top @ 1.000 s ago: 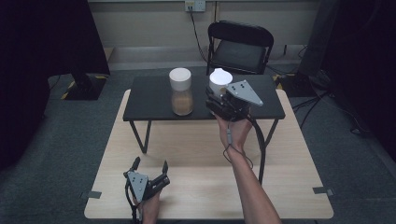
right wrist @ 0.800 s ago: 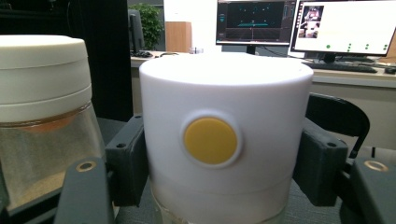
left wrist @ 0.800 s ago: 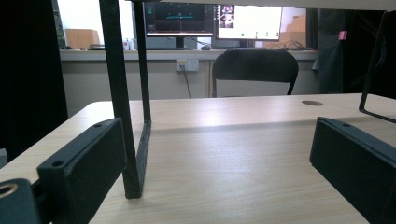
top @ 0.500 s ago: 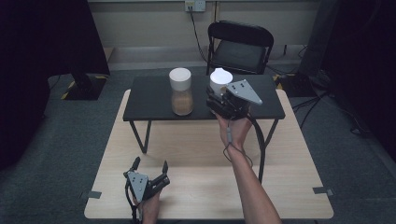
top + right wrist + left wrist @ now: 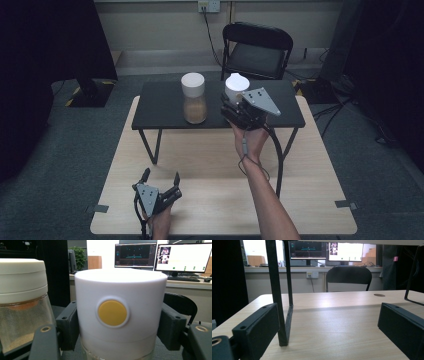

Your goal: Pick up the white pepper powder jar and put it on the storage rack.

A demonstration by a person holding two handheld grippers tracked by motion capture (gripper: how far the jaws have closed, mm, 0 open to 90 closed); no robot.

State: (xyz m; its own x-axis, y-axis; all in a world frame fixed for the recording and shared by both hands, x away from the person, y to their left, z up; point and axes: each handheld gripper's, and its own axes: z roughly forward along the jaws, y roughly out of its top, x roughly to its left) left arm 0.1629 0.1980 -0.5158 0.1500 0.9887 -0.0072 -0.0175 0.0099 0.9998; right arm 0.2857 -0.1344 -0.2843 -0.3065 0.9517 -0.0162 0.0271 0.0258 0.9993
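Observation:
A jar with a tall white cap (image 5: 236, 84) stands on the small black table (image 5: 160, 107). In the right gripper view the cap (image 5: 120, 290) shows a round yellow dot, with clear glass below. My right gripper (image 5: 234, 106) is shut on this cap, and its pads (image 5: 68, 325) press on both sides. A second jar (image 5: 194, 97) with a cream lid and brown contents stands to its left, also close by in the right gripper view (image 5: 22, 297). My left gripper (image 5: 161, 175) rests open near the front of the wooden table (image 5: 310, 175), with nothing between its fingers (image 5: 257, 327).
The black table stands on thin metal legs (image 5: 278, 295) atop the wooden table. A black folding chair (image 5: 257, 50) stands behind it. Monitors (image 5: 175, 257) sit on a desk at the far wall. Dark floor surrounds the table.

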